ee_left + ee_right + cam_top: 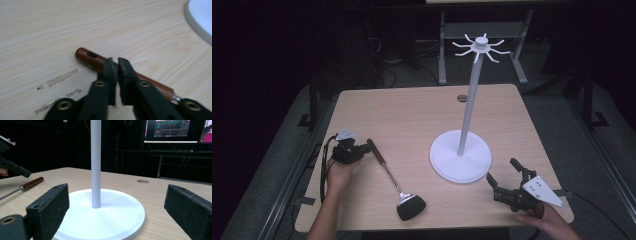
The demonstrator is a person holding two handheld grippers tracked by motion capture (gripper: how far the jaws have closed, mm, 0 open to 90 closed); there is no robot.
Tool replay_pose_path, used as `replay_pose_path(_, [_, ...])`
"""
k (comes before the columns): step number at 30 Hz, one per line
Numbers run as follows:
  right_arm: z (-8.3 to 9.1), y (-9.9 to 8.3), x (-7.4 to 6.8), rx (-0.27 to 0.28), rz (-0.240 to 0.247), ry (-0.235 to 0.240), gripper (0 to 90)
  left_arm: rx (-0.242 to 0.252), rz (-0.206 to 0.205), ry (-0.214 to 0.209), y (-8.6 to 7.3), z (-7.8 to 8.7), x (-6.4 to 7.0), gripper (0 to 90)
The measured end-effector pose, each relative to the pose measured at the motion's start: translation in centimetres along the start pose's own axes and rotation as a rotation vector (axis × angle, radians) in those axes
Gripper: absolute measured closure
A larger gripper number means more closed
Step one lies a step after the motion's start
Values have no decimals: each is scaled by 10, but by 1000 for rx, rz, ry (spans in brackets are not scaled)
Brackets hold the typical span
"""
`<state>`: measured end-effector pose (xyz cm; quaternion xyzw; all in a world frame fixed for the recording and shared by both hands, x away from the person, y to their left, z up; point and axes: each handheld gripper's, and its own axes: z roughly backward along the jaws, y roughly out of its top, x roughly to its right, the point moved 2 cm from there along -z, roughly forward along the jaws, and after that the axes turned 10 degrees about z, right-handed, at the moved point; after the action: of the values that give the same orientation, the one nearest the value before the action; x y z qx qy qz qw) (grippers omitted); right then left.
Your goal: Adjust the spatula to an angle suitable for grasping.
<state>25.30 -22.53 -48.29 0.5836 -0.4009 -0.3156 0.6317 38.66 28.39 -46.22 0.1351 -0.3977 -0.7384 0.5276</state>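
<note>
Two grippers work at a light wooden table (pixel 412 115). The left gripper (pixel 362 151) sits at the table's left side, held by the person's left hand (pixel 341 172), with its tips at the upper end of a spatula (pixel 393 181). In the left gripper view, the jaws stand nearly together with only a thin slit between them, just above the brown wooden handle (pixel 92 58) near its holed end; whether they pinch the handle or merely hover over it cannot be told. The spatula lies flat on the table, handle toward the upper left, metal shaft running down to the black head (pixel 411 206) near the front edge.

The right gripper (pixel 503 176) rests at the front right corner, jaws spread wide and holding nothing. It points toward a white stand (pixel 460 156), whose round base lies just beside the gripper tips. The upright pole (pixel 95 162) rises from the base centre to a ring of white hooks (pixel 481 47).
</note>
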Motion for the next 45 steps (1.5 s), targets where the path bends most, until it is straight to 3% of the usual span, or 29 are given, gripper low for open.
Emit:
replay_pose_path(8, [0, 0, 0, -1, 3, 2, 55, -13, 33, -46, -7, -6, 0, 896])
replay_pose_path(16, [0, 0, 0, -1, 4, 3, 55, -49, 2, -45, -9, -12, 6, 896])
replay_pose_path(35, [-1, 0, 0, -2, 8, 5, 55, -50, -15, -69, -8, -21, 24, 896])
replay_pose_path(45, [-1, 0, 0, -2, 7, 3, 55, -52, -23, -61, -4, -27, 29, 896])
